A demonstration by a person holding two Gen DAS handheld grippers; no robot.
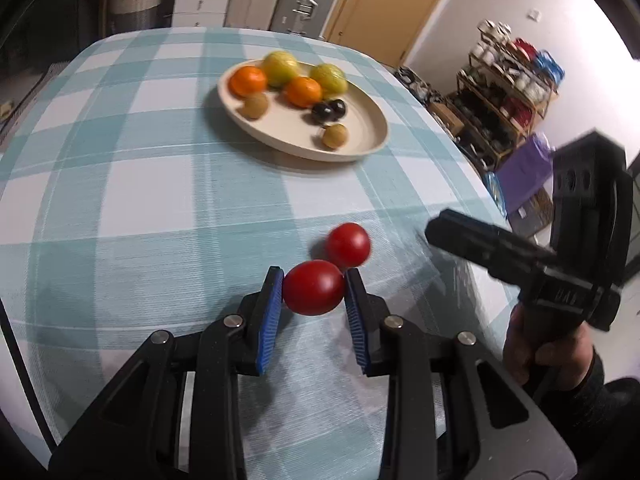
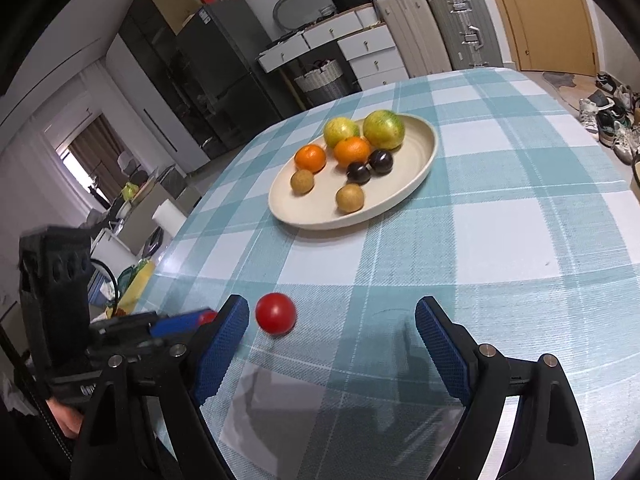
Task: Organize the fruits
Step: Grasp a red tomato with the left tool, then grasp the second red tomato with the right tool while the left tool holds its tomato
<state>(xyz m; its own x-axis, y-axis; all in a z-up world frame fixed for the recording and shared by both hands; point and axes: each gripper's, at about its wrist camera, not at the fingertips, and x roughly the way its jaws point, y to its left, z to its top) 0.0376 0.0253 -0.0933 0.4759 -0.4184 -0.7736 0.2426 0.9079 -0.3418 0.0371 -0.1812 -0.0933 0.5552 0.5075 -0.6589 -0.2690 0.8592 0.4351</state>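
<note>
My left gripper (image 1: 314, 278) is shut on a red tomato (image 1: 313, 288), its blue pads pressing both sides just above the checked tablecloth. A second red tomato (image 1: 347, 245) lies on the cloth right behind it. In the right wrist view that loose tomato (image 2: 276, 314) sits just off the left finger of my right gripper (image 2: 331, 306), which stands open with nothing between its fingers. Further back, a beige plate (image 1: 280, 142) holds two yellow-green fruits, two oranges (image 1: 303, 91), two dark plums and two small brown fruits.
The table's right edge runs close to the tomatoes in the left wrist view. A person's hand (image 1: 532, 344) grips the right tool there. Beyond the table stand a cluttered shelf (image 1: 508, 92), suitcases (image 2: 460, 28) and drawers.
</note>
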